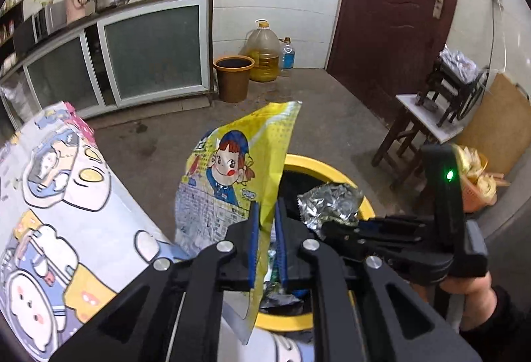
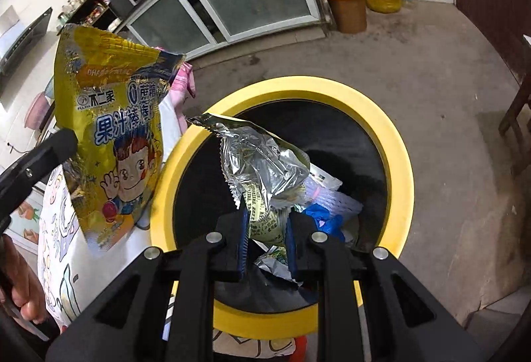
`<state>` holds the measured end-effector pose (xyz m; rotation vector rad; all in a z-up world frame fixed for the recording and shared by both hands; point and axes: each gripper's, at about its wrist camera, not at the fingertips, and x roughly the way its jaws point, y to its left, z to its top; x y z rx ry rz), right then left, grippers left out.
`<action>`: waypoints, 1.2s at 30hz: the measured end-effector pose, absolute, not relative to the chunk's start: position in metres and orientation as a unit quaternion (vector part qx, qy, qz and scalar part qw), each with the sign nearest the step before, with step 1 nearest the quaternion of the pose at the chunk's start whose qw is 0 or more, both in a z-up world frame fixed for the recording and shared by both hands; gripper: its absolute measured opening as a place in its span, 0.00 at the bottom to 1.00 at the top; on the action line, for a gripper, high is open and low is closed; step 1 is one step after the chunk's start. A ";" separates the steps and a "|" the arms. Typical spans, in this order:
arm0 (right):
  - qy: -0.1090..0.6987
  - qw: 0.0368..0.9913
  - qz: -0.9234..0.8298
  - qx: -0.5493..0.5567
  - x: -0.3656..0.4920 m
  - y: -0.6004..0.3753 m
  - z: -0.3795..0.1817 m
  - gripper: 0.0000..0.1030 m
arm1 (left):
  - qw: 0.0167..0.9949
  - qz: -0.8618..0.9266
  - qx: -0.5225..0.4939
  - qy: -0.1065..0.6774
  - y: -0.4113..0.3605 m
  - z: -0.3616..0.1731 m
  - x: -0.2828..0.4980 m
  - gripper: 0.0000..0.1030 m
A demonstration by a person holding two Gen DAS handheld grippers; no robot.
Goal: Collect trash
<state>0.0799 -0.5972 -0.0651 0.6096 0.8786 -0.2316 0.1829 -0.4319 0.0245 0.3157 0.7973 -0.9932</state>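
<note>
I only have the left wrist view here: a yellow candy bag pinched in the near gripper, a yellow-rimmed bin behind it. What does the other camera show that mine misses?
Observer: The bag's front. In the right wrist view the yellow candy bag shows large blue Chinese lettering above the cartoon child; yours shows its back.
Operator: And the crumpled foil thing beside my gripper?
Observer: It is a silver snack wrapper, clamped in the right gripper directly over the bin's opening.
Operator: Is the bin empty?
Observer: No. The yellow-rimmed bin already holds trash, including something blue and a white packet.
</note>
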 end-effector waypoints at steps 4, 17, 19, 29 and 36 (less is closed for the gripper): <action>0.418 0.853 -0.112 0.292 0.079 -0.600 -0.066 0.25 | 0.782 -0.481 0.120 0.377 -0.435 0.029 0.187 0.09; 0.413 0.845 -0.143 0.309 0.062 -0.606 -0.070 0.62 | 0.822 -0.448 0.079 0.342 -0.410 0.042 0.189 0.90; 0.409 0.847 -0.151 0.304 0.056 -0.606 -0.065 0.62 | 0.831 -0.437 0.073 0.336 -0.401 0.045 0.189 0.92; 0.345 0.868 -0.217 0.283 0.029 -0.587 -0.035 0.92 | 0.887 -0.353 0.071 0.288 -0.320 0.064 0.170 0.92; 0.324 0.878 -0.296 0.190 0.027 -0.544 -0.014 0.92 | 0.916 -0.280 0.009 0.288 -0.226 0.069 0.153 0.92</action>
